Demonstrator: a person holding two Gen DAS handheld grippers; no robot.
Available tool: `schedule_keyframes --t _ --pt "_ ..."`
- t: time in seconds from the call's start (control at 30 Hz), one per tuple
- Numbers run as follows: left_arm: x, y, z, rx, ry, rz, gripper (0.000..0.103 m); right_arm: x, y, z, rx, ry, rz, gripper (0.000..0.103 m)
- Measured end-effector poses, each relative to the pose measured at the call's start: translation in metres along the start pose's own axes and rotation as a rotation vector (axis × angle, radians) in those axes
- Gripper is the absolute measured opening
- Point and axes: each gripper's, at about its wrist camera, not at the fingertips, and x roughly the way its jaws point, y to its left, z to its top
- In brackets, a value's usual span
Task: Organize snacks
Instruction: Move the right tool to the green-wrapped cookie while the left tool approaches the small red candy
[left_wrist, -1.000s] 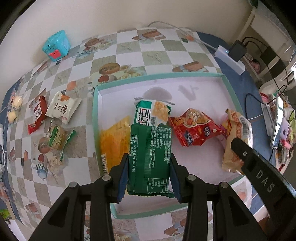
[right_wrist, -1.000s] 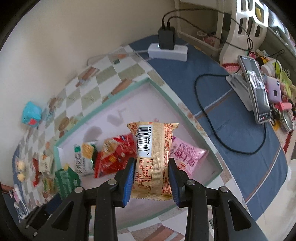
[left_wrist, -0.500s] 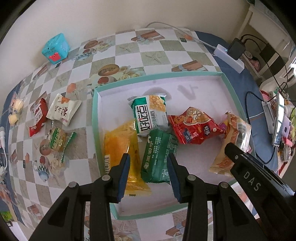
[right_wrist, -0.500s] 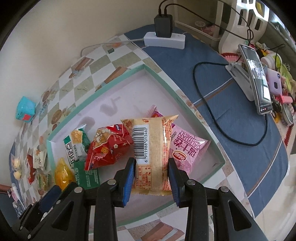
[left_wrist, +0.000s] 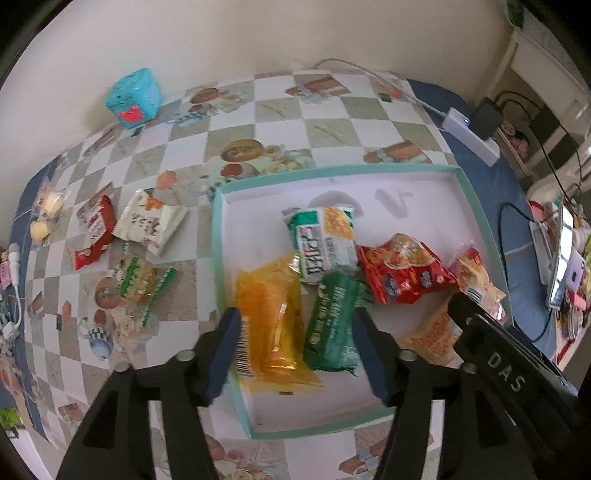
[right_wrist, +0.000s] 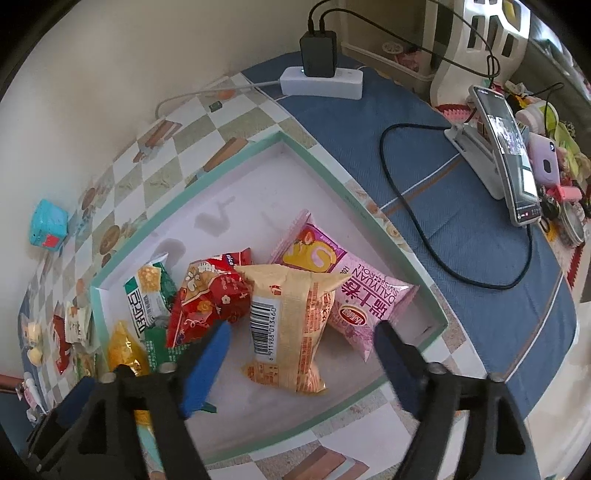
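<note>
A shallow tray with a teal rim (left_wrist: 217, 236) (right_wrist: 236, 162) holds several snack packs. My left gripper (left_wrist: 295, 349) is open and empty above the dark green pack (left_wrist: 334, 325) and the yellow pack (left_wrist: 271, 321), which lie in the tray. My right gripper (right_wrist: 301, 360) is open and empty above the tan pack with a barcode (right_wrist: 291, 328), which lies on the pink pack (right_wrist: 354, 299). A red pack (right_wrist: 207, 299) and a green-and-white pack (left_wrist: 323, 240) lie between them. Loose snacks lie left of the tray: a white pack (left_wrist: 149, 223), a red pack (left_wrist: 94, 232), a green-striped pack (left_wrist: 138, 282).
A blue toy cube (left_wrist: 133, 96) stands by the wall. A white power strip with a black charger (right_wrist: 320, 75) and black cable (right_wrist: 417, 221) lie on the blue cloth right of the tray. A phone on a stand (right_wrist: 511, 158) is at the far right.
Both grippers opened. The left let go of the dark green pack, the right let go of the tan barcode pack; both packs now lie in the tray.
</note>
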Motion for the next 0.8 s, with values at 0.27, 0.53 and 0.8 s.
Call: schedule_keyframes --t 0.27,0.53,0.8 --pt "-0.004 0.022 0.005 -0.075 -0.021 0.029 0.066 -0.004 0.004 0.001 -0.017 -0.026 0.015 0.102" --pt "-0.002 0.051 0.007 -0.181 -0.026 0.072 0.088 -0.004 0.009 0.001 -0.042 -0.029 0.03 0.103" --pt "-0.013 0.109 0.008 -0.337 -0.063 0.099 0.088 -0.008 0.022 -0.002 -0.082 -0.036 0.062 0.103"
